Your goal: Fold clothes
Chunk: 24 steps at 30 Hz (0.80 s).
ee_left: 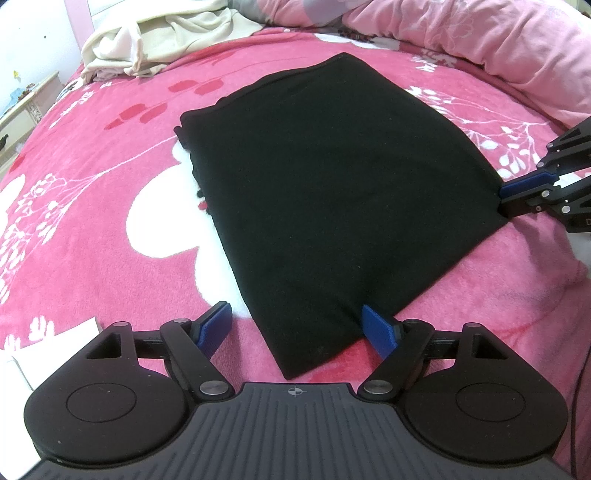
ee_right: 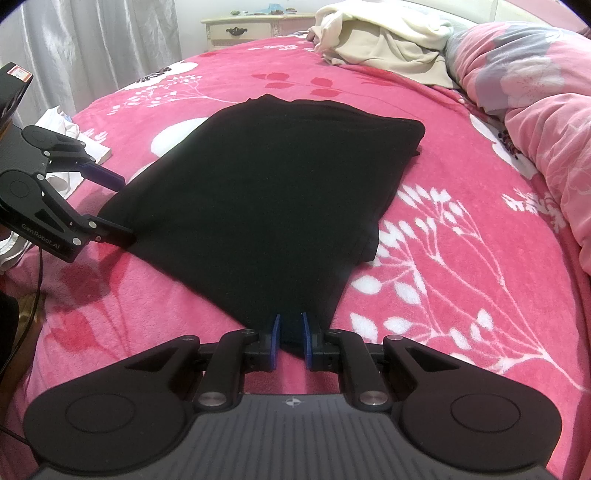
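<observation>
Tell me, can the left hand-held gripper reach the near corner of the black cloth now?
Probably yes: the left hand-held gripper is open, the black cloth corner already lies between its fingers, and nothing blocks it.

Right claw (ee_right: 290, 334) pinches black garment (ee_right: 273, 192) corner on pink blanket (ee_right: 461, 258).

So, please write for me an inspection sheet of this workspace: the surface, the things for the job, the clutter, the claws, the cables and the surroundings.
Surface: pink flowered blanket on a bed.
Job's things: black garment, folded flat, lying in the middle.
Clutter: cream clothes heaped at the far side; white paper at the near edge.
Claws: left claw open, one finger over the garment's near corner, the other beside it; right claw shut on the garment's other near corner.
Cables: a thin black cable hangs by the left claw.
Surroundings: pink quilt bunched along one side, cream drawer cabinet, grey curtain.
</observation>
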Each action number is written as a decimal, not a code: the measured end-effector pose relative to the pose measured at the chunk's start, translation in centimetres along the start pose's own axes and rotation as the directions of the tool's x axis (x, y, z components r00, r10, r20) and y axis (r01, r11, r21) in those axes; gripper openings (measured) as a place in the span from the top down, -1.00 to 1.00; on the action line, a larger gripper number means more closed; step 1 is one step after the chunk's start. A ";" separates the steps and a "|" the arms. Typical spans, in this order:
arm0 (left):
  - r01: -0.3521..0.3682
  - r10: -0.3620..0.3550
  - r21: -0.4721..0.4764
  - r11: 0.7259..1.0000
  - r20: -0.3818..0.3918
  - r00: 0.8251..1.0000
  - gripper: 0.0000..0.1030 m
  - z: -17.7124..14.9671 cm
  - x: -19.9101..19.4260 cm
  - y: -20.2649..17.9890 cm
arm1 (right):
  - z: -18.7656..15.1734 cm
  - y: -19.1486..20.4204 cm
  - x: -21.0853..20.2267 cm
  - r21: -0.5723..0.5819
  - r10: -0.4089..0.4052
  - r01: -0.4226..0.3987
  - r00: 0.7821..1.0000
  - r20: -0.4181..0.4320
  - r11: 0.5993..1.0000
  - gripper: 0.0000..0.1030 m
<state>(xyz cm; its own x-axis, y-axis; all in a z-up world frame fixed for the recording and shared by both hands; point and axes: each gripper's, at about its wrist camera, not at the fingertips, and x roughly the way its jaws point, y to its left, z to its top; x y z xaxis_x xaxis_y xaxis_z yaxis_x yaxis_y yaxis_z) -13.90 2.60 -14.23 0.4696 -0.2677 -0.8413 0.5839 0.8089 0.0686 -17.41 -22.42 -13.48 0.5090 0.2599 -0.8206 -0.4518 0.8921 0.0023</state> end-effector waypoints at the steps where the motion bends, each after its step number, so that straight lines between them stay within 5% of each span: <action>1: 0.000 0.000 0.000 1.000 0.000 1.000 -0.53 0.0 0.0 0.0 | 0.0 0.0 0.0 0.000 0.000 0.000 1.000 0.000 1.000 0.76; 24: 0.001 -0.001 0.000 1.000 -0.001 1.000 -0.54 0.0 0.2 0.1 | 0.0 0.0 0.0 -0.001 -0.001 0.001 1.000 0.000 1.000 0.76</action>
<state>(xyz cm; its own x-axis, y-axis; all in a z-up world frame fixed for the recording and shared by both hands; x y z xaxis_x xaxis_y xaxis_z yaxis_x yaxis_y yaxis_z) -13.72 2.61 -14.42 0.4683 -0.2683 -0.8418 0.5845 0.8086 0.0675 -17.42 -22.41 -13.50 0.5093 0.2592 -0.8207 -0.4520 0.8920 0.0012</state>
